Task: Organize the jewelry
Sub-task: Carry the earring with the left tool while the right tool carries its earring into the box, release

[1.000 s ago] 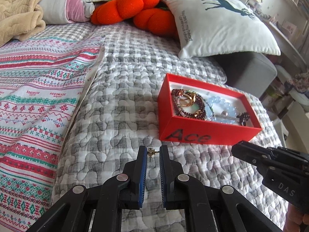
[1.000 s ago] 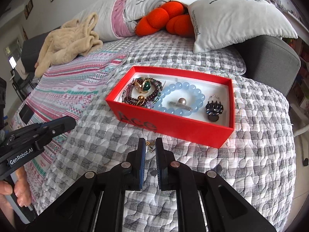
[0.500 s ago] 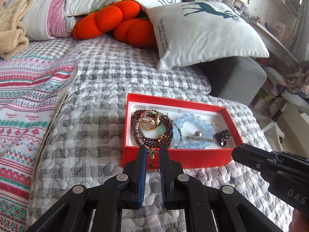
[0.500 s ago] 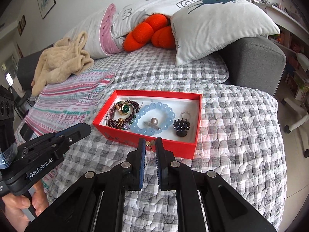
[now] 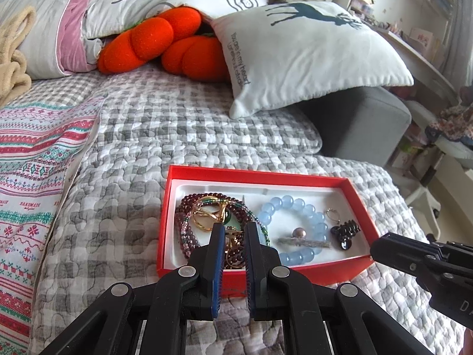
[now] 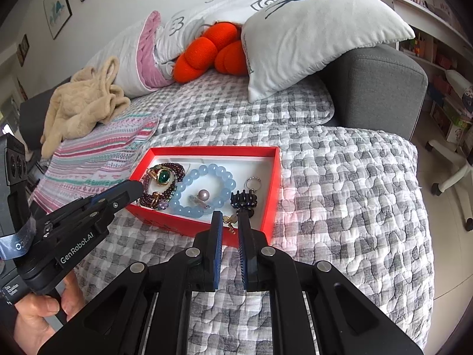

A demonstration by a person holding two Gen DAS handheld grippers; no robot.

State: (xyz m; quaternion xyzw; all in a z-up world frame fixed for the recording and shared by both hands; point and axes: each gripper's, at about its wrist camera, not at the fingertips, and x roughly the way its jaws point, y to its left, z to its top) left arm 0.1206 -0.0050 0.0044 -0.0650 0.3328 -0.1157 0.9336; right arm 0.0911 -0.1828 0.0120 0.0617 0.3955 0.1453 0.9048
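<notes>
Both grippers had advanced over the red box (image 5: 295, 275), left gripper (image 5: 231, 230) and right gripper (image 6: 229, 219) each pinching a small gold earring (image 6: 230, 221).

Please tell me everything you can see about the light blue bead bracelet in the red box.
The light blue bead bracelet is a closed ring of round, translucent, glassy-looking beads of about equal size. It lies flat on the white lining of the red box, near the middle. Inside its ring sits a pearl-topped pin, whose bar seems to cross the beads on one side. The dark red bead strands lie beside it, apparently touching. No gripper touches it.
</notes>
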